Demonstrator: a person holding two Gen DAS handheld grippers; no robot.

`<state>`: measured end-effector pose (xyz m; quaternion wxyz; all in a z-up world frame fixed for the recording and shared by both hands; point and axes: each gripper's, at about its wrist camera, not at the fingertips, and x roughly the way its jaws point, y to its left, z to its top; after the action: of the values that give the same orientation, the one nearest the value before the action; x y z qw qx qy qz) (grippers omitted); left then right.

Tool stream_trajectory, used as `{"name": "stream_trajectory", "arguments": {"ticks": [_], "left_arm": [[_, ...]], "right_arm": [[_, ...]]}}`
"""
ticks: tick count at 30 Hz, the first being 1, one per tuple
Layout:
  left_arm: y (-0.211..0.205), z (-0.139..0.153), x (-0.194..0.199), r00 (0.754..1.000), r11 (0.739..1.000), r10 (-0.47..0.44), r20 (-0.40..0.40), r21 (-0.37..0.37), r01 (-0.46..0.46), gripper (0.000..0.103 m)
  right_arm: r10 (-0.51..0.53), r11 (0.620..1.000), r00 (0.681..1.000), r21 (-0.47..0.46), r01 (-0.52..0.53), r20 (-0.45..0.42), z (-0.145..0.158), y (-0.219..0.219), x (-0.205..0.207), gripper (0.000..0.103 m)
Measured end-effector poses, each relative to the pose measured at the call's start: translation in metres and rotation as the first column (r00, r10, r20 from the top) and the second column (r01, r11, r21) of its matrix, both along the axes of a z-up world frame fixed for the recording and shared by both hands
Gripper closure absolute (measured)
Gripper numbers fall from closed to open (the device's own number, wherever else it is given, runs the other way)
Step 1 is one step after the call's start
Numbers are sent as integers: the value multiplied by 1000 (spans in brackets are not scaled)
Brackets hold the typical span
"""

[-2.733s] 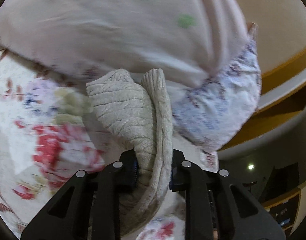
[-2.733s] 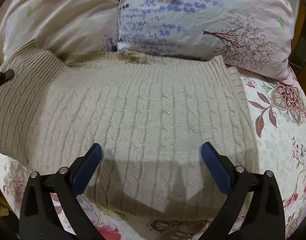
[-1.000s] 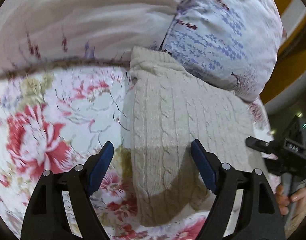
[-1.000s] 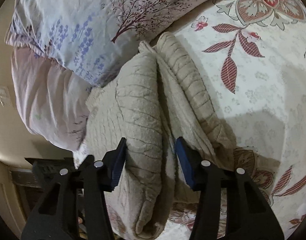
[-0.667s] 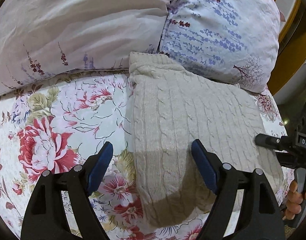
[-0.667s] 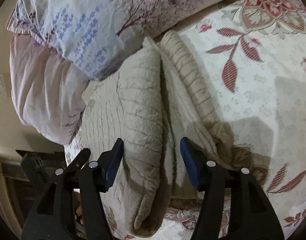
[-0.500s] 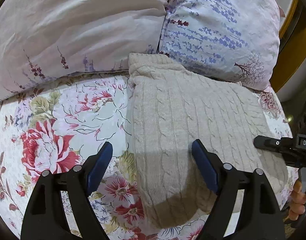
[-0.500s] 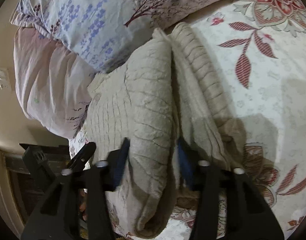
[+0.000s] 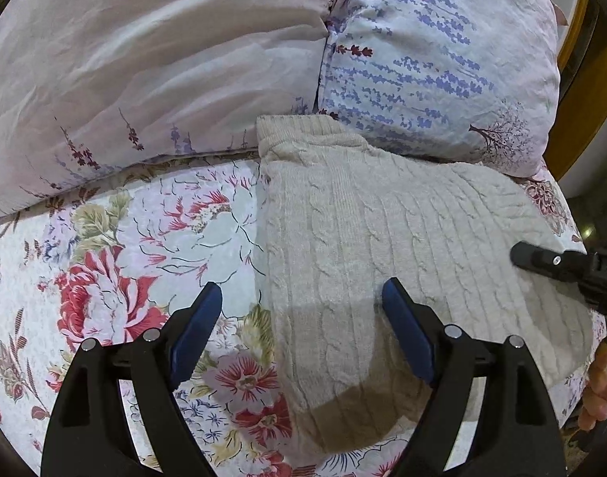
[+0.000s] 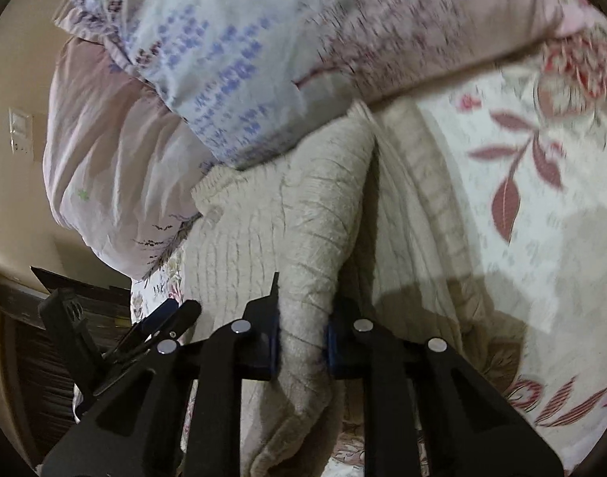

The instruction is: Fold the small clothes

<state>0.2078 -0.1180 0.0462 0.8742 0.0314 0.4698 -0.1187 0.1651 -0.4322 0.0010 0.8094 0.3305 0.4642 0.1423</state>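
A beige cable-knit sweater lies folded on the floral bedsheet, its top edge against the pillows. My left gripper is open and empty, hovering over the sweater's left edge. My right gripper is shut on a raised fold of the sweater at its right side. The right gripper's black body shows at the right edge of the left wrist view, and the left gripper shows at the lower left of the right wrist view.
A pink pillow and a blue-flowered pillow lie behind the sweater. The bed's right edge and a wooden frame are at the right. A hand shows at the lower right.
My right gripper has closed on the sweater's right fold after standing open around it. My left gripper let go of the sweater earlier and stays open above its left edge.
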Motion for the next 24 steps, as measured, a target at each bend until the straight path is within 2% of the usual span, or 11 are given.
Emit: {"name": "stream_trajectory", "arguments": {"ticks": [5, 12, 17, 21, 24], "left_arm": [[-7, 9, -3, 999, 999, -12, 37, 35, 11, 19], [12, 9, 5, 999, 996, 43, -15, -77, -44, 19], [18, 1, 7, 997, 984, 34, -75, -171, -47, 19], [24, -6, 10, 991, 961, 14, -130, -272, -49, 19], [24, -13, 12, 986, 948, -11, -166, -315, -42, 19]], "right_arm": [[-2, 994, 999, -108, 7, 53, 22, -4, 1, 88], [-43, 946, 990, -313, 85, 138, 55, -32, -2, 88], [-61, 933, 994, -349, 87, 86, 34, -48, -4, 88], [-85, 944, 991, -310, 113, 103, 30, -53, -9, 88], [-99, 943, 993, -311, 115, 69, 14, -55, -10, 88]]}}
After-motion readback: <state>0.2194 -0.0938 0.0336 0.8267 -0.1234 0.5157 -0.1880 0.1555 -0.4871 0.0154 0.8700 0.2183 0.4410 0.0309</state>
